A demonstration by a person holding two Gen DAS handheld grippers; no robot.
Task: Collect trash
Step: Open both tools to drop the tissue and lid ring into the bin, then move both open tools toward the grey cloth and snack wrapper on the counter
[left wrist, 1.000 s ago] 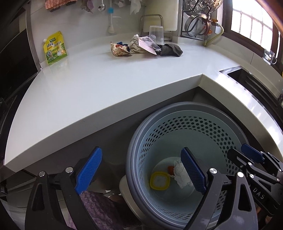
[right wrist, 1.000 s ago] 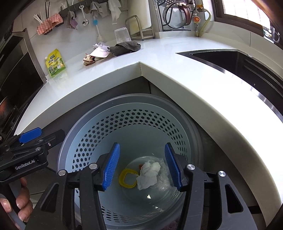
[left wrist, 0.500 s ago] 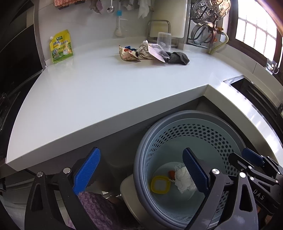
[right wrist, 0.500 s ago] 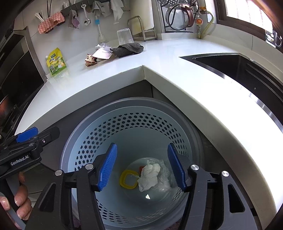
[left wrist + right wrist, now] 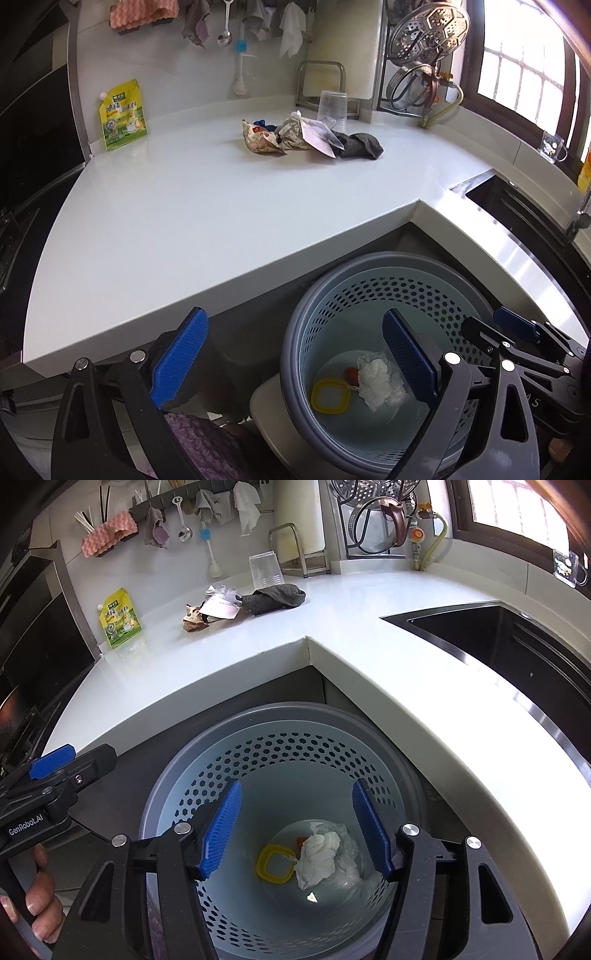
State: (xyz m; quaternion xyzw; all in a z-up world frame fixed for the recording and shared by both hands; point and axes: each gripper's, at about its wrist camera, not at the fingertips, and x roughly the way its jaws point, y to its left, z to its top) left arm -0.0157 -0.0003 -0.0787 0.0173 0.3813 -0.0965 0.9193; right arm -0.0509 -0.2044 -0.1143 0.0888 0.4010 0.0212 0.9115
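**A home kitchen, plain to see**

We're looking at a white L-shaped surface (image 5: 207, 206) wrapping a corner, a dark sink (image 5: 517, 646) sunk into one leg. On the wall, a rail hangs a ladle (image 5: 183, 524), cloths and a pink sponge (image 5: 109, 535). A steamer rack (image 5: 428, 29) sits by the window (image 5: 517, 74), a yellow refill pouch (image 5: 122, 114) leans against the backsplash, and a perforated waste bin (image 5: 280, 753) stands below.

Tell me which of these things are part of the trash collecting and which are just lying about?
Part of the job:
- perforated bin
- crumpled tissue, yellow ring and clear plastic, already in the bin
- crumpled wrappers on the counter
- both tongs, left and right, open and empty

Just lying about:
- yellow-green pouch
- clear cup
- dark cloth
- hanging sponge
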